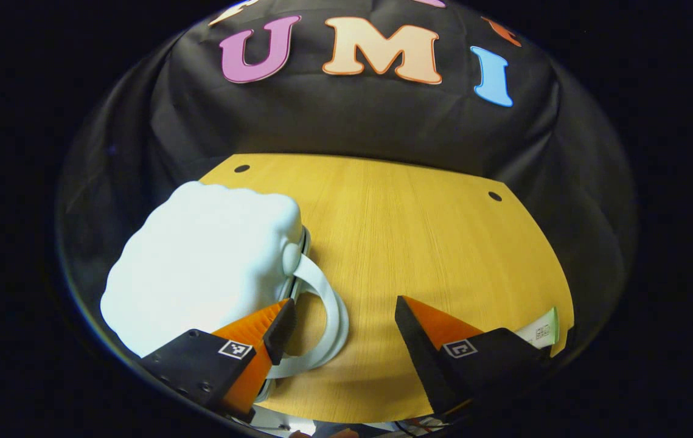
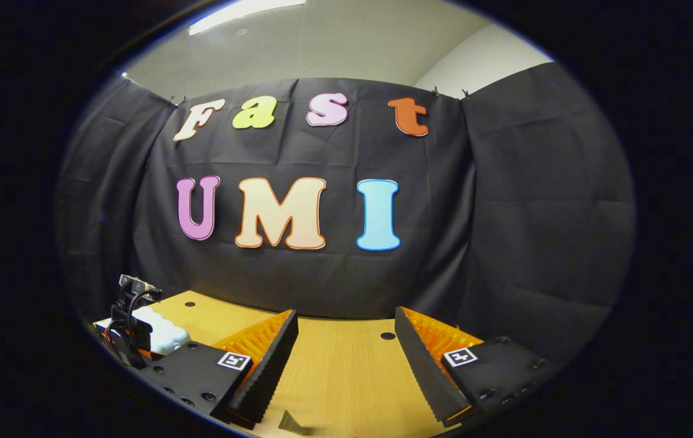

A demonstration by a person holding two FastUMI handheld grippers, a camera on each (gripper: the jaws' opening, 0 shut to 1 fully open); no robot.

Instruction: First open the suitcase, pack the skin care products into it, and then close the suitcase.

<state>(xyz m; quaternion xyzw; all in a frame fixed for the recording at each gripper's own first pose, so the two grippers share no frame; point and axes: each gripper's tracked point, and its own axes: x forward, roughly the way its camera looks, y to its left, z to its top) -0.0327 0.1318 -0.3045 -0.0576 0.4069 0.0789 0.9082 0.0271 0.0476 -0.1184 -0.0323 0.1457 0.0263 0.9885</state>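
In the left gripper view, the left gripper [image 1: 343, 322] hangs over a wooden table [image 1: 419, 243] with its jaws spread wide and nothing clamped between them. Its finger at about 8 o'clock lies against the edge of a pale, puffy suitcase [image 1: 206, 267], which sits closed on the table from 8 to 10 o'clock; the other finger stands apart over bare wood at 5 o'clock. The suitcase's looped white handle [image 1: 334, 316] curls out into the gap between the two fingers, resting flat on the table. A white skin care tube [image 1: 541, 331] lies at the table's edge near 4 o'clock, just behind the right-hand finger. In the right gripper view, the right gripper [image 2: 346, 340] is likewise wide open and holds nothing, aimed level across the table [image 2: 340, 377] toward the booth's black cloth wall [image 2: 504, 243]. The suitcase [image 2: 163, 334] shows far off at 8 o'clock, with the left gripper [image 2: 133, 322] right at it.
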